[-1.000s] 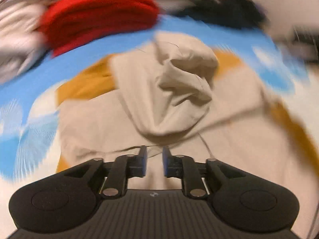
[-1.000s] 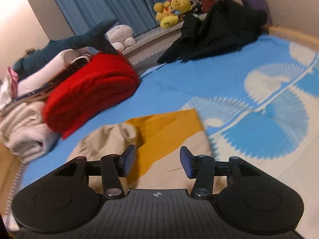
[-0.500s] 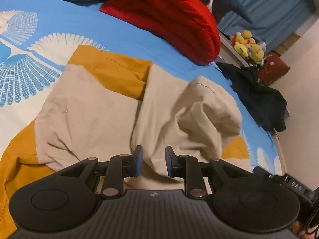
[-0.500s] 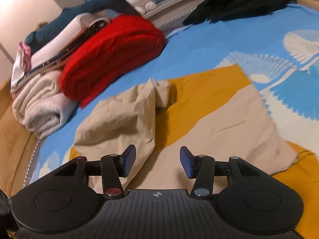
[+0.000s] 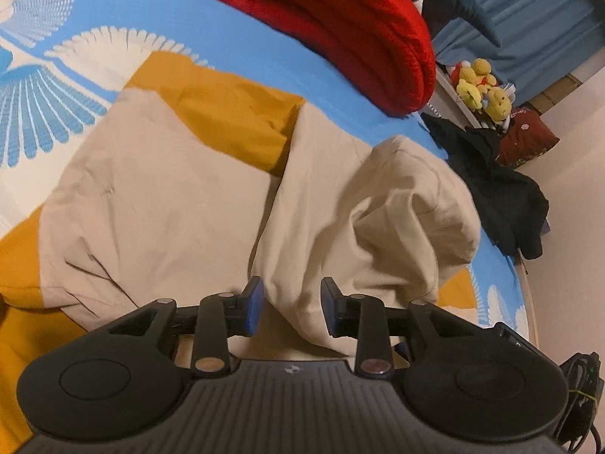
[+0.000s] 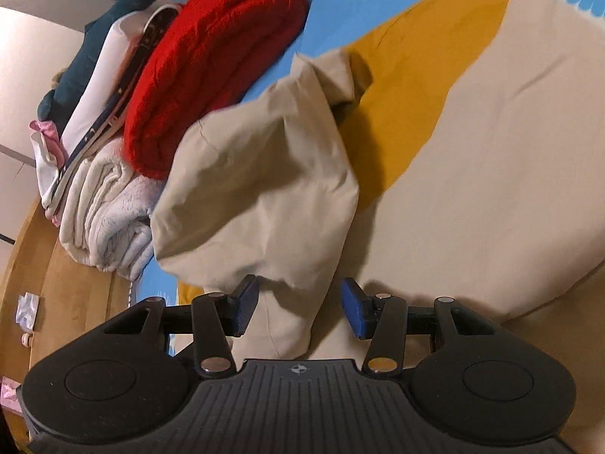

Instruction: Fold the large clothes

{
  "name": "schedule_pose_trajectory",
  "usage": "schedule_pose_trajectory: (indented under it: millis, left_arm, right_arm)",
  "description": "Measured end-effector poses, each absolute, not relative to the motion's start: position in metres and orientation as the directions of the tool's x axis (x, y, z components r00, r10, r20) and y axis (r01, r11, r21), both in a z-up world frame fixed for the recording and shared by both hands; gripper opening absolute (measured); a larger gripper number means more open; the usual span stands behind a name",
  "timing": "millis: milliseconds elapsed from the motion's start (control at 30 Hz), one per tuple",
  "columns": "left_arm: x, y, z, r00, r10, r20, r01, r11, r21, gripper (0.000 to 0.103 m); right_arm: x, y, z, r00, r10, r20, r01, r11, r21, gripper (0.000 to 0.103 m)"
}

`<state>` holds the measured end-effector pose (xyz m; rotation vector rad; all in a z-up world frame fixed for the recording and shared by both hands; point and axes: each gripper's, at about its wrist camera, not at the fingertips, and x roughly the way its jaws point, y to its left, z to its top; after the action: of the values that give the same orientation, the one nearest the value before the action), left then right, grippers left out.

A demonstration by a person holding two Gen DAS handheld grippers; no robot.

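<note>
A beige hoodie with mustard panels (image 5: 159, 204) lies spread on the blue patterned bedspread (image 5: 264, 72). Its hood (image 5: 382, 204) is bunched up in loose folds. My left gripper (image 5: 290, 307) is low over the hood's near edge. Its jaws are opening, with a fold of hood cloth between them and no pad pressing on it. In the right wrist view the hood (image 6: 264, 189) fills the middle. My right gripper (image 6: 299, 312) straddles a hanging fold of it. These jaws are closing, and a gap still shows beside the right pad (image 6: 353, 316).
A folded red blanket (image 5: 340, 26) lies past the hoodie, with white towels (image 6: 102, 219) and stacked clothes beside it. Dark clothes (image 5: 499, 189) and yellow plush toys (image 5: 480, 87) sit at the bed's far side. A wooden bed frame (image 6: 72, 287) edges the mattress.
Both grippers have come down and closer to the hood, which now lies between each pair of jaws. The left view has rolled and its jaws have widened; the right jaws have narrowed a little.
</note>
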<state>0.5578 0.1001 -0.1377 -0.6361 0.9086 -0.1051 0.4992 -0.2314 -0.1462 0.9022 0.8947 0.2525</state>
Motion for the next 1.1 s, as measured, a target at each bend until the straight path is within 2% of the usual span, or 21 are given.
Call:
schedule_pose_trajectory:
  millis: [33,67,100,233,267,333,400,500,600,667,733,800,967,1000,1033,1100]
  left_arm:
    - [0.558,0.1,-0.139,0.626,-0.354,-0.695,-0.171,0.807,-0.565,0.025]
    - [0.557,0.1,-0.139,0.632,-0.362,-0.686,-0.163,0.803,-0.574,0.014]
    - [0.556,0.101,-0.135,0.644,-0.359,-0.675,-0.154,0.804,-0.574,0.001]
    - [0.542,0.098,-0.092,0.732,-0.421,-0.536,-0.002,0.786,-0.619,0.001]
    - [0.537,0.096,-0.082,0.74,-0.44,-0.509,0.034,0.78,-0.625,0.001]
    - [0.527,0.091,-0.072,0.737,-0.448,-0.507,0.063,0.792,-0.608,0.0]
    - [0.519,0.091,-0.078,0.709,-0.411,-0.572,0.008,0.817,-0.577,0.0]
    - [0.515,0.09,-0.102,0.621,-0.356,-0.698,-0.103,0.846,-0.523,0.0]
    - [0.522,0.081,-0.115,0.597,-0.319,-0.737,-0.105,0.879,-0.465,0.0]
    - [0.527,0.081,-0.114,0.615,-0.35,-0.706,-0.092,0.858,-0.506,0.003]
    - [0.534,0.081,-0.116,0.628,-0.405,-0.665,-0.071,0.821,-0.567,0.026]
    - [0.538,0.078,-0.123,0.637,-0.429,-0.641,-0.068,0.796,-0.601,0.034]
    - [0.547,0.063,-0.148,0.598,-0.43,-0.676,-0.098,0.798,-0.594,0.034]
    - [0.548,0.06,-0.15,0.593,-0.416,-0.689,-0.099,0.812,-0.575,0.02]
    - [0.548,0.059,-0.149,0.598,-0.373,-0.71,-0.11,0.839,-0.533,0.001]
    - [0.542,0.062,-0.137,0.631,-0.338,-0.698,-0.127,0.843,-0.523,0.001]
  right_arm:
    - [0.498,-0.231,-0.144,0.636,0.533,-0.559,0.146,0.628,0.764,0.022]
    - [0.496,-0.231,-0.14,0.648,0.53,-0.548,0.126,0.634,0.763,0.003]
    - [0.493,-0.233,-0.132,0.669,0.524,-0.527,0.103,0.637,0.764,0.003]
    - [0.469,-0.242,-0.073,0.793,0.478,-0.379,-0.052,0.672,0.738,0.0]
    - [0.462,-0.243,-0.062,0.808,0.457,-0.373,-0.061,0.694,0.717,0.0]
    - [0.445,-0.245,-0.048,0.828,0.404,-0.389,-0.041,0.736,0.676,0.0]
    - [0.431,-0.245,-0.047,0.817,0.351,-0.458,0.034,0.763,0.645,0.0]
    - [0.424,-0.235,-0.073,0.694,0.238,-0.679,0.224,0.825,0.519,0.0]
    - [0.428,-0.232,-0.113,0.561,0.25,-0.789,0.335,0.803,0.492,0.0]
    - [0.431,-0.229,-0.117,0.543,0.236,-0.806,0.347,0.811,0.471,0.0]
    - [0.433,-0.228,-0.114,0.549,0.216,-0.807,0.349,0.818,0.457,0.0]
    - [0.433,-0.226,-0.114,0.548,0.229,-0.804,0.345,0.814,0.467,0.0]
    - [0.427,-0.212,-0.11,0.564,0.286,-0.775,0.261,0.828,0.496,0.0]
    - [0.425,-0.207,-0.107,0.572,0.285,-0.77,0.243,0.837,0.49,0.0]
    - [0.427,-0.205,-0.106,0.584,0.283,-0.761,0.234,0.839,0.492,0.0]
    - [0.426,-0.203,-0.099,0.612,0.288,-0.736,0.23,0.826,0.515,0.0]
